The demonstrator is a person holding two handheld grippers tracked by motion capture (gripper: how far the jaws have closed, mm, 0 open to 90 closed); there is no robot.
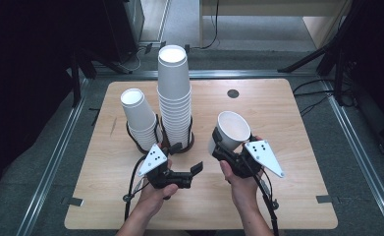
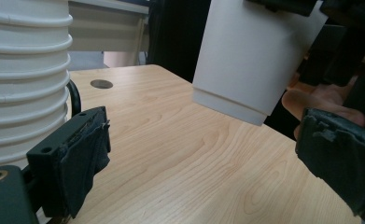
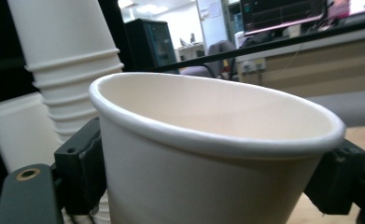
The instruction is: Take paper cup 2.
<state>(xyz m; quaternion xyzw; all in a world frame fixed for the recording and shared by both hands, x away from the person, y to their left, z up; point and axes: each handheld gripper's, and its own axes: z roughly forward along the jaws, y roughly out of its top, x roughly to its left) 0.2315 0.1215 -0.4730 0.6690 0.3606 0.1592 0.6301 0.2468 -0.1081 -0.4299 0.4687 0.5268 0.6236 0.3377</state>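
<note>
On the wooden surface (image 1: 278, 128), two cup stacks are flanked by a lifted cup.
At left, the shorter stack (image 1: 140, 118) and taller stack (image 1: 175, 96) are seen standing upright; just before them the left gripper (image 1: 192, 174) is held with its fingers (image 2: 77, 158) apart and empty. At right, a single paper cup (image 1: 231, 130) is clamped, tilted, above the surface by the right gripper (image 1: 219, 147).

In the right gripper view the paper cup (image 3: 208, 154) is cut off at the bottom edge, hiding its base. In the left gripper view the tall cup stack (image 2: 24, 70) runs past the top and left edges, and the held cup's rim is cropped above.
</note>
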